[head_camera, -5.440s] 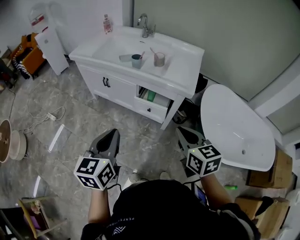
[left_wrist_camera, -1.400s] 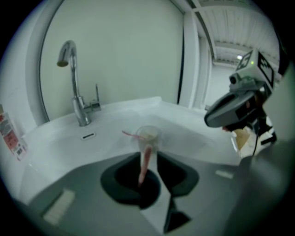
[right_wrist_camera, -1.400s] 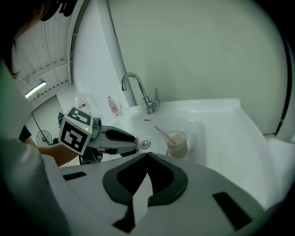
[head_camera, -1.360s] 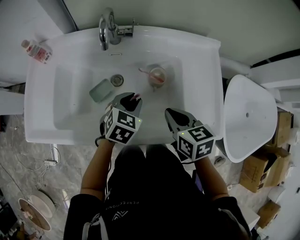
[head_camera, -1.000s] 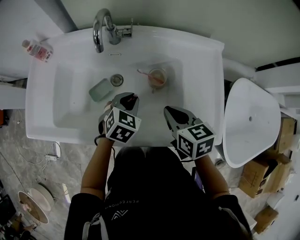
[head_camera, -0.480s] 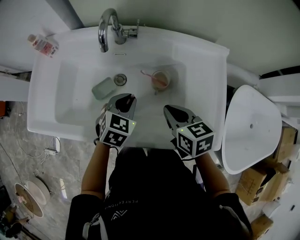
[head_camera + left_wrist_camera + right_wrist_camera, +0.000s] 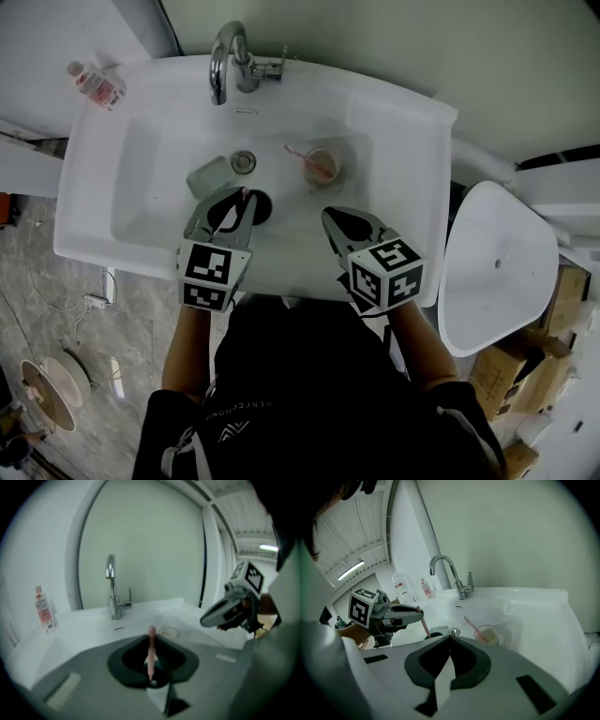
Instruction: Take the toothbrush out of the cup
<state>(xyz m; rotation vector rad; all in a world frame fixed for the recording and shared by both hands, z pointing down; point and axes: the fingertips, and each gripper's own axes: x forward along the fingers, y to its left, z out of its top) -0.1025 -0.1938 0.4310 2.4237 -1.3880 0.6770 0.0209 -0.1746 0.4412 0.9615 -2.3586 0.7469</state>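
Observation:
A pink toothbrush (image 7: 150,654) stands upright between the jaws of my left gripper (image 7: 151,638). Those jaws have just been closing and now pinch its handle. In the right gripper view the toothbrush (image 7: 424,624) hangs from the left gripper (image 7: 414,614), its lower end just over a dark teal cup (image 7: 437,633). From the head view that cup (image 7: 260,206) sits in the basin right beside the left gripper (image 7: 243,197). My right gripper (image 7: 336,221) hovers over the basin's front rim, shut on nothing.
A pink cup (image 7: 323,166) with a second pink toothbrush stands further back in the white sink (image 7: 112,202). A pale green soap dish (image 7: 210,175) lies left of the drain (image 7: 244,161). The chrome faucet (image 7: 228,52) and a small bottle (image 7: 97,84) stand behind.
My left gripper has lifted and drawn back toward me with the toothbrush, uncovering the dark cup below it. The right gripper has stayed in place.

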